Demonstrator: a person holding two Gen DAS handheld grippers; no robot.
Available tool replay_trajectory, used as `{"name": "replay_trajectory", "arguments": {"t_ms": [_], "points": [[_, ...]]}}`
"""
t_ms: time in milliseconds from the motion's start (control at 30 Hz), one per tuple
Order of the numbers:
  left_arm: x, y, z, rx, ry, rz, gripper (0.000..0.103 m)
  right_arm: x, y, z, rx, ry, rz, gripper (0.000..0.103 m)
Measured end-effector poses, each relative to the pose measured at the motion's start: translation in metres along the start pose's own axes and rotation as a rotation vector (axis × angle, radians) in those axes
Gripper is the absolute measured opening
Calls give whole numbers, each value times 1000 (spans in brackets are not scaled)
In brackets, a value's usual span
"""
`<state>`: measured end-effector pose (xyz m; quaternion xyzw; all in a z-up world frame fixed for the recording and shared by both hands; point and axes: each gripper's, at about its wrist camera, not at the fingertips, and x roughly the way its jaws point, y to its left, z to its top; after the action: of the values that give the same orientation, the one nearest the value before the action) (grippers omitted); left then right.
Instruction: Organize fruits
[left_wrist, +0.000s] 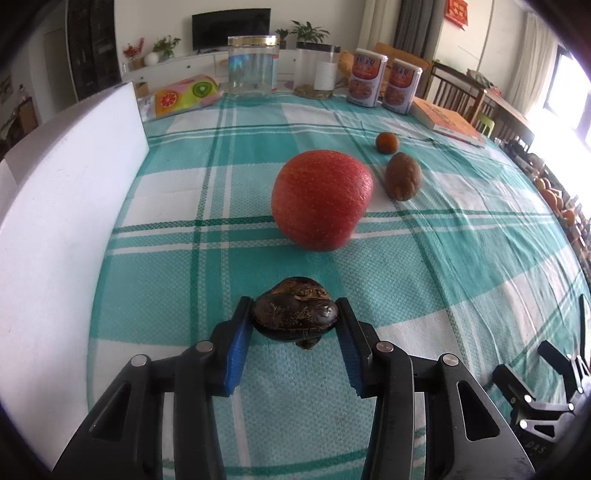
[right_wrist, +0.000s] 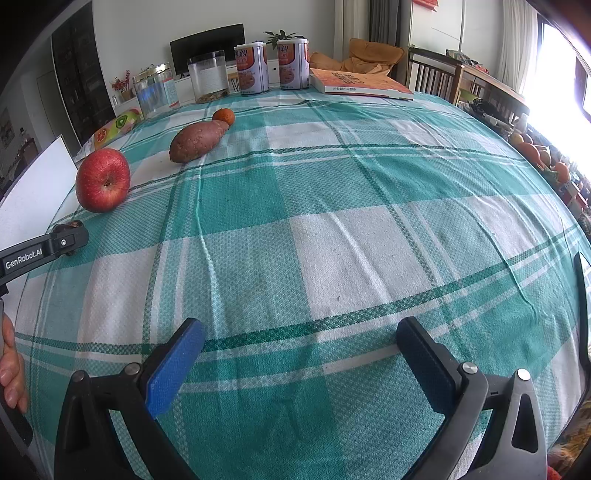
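My left gripper (left_wrist: 295, 317) is shut on a dark brown water chestnut (left_wrist: 295, 314), held just above the checked tablecloth. Ahead of it lie a red apple (left_wrist: 320, 199), a brown sweet potato (left_wrist: 403, 176) and a small orange tangerine (left_wrist: 387, 142). In the right wrist view the apple (right_wrist: 102, 180), sweet potato (right_wrist: 197, 141) and tangerine (right_wrist: 224, 116) lie at the far left. My right gripper (right_wrist: 301, 343) is open and empty over the cloth. The left gripper's finger (right_wrist: 68, 238) shows at the left edge there.
A white box (left_wrist: 66, 206) stands along the table's left side. At the back are a clear jar (left_wrist: 253, 68), a second clear container (left_wrist: 317, 72), two printed cans (left_wrist: 384, 83), a book (left_wrist: 445, 122) and a fruit-print pouch (left_wrist: 184, 94). Chairs stand at the right.
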<state>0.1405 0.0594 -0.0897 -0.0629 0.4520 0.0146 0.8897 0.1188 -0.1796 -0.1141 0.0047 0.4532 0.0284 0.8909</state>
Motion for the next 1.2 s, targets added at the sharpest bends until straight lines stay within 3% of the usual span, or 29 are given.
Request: {"name": "replay_trajectory", "arguments": {"t_ms": [300, 367, 400, 433, 633, 933, 1033, 1200], "points": [[-30, -11, -53, 105, 27, -47, 47, 0, 0, 0, 0, 0, -1, 103], [-29, -11, -56, 125, 5, -22, 59, 0, 0, 0, -1, 1, -2, 103], [-28, -10, -56, 124, 0, -13, 73, 0, 0, 0, -2, 1, -2, 103], [-28, -8, -56, 116, -11, -8, 77, 0, 0, 0, -1, 1, -2, 103], [-17, -4, -58, 135, -30, 28, 81, 0, 0, 0, -1, 1, -2, 103], [-15, -3, -58, 137, -31, 15, 88, 1, 1, 2, -20, 30, -3, 103], [-15, -3, -58, 140, -30, 15, 89, 6, -1, 27, 30, 102, 83, 103], [-15, -4, -59, 140, -30, 16, 90, 23, 28, 111, 61, 118, 242, 103]]}}
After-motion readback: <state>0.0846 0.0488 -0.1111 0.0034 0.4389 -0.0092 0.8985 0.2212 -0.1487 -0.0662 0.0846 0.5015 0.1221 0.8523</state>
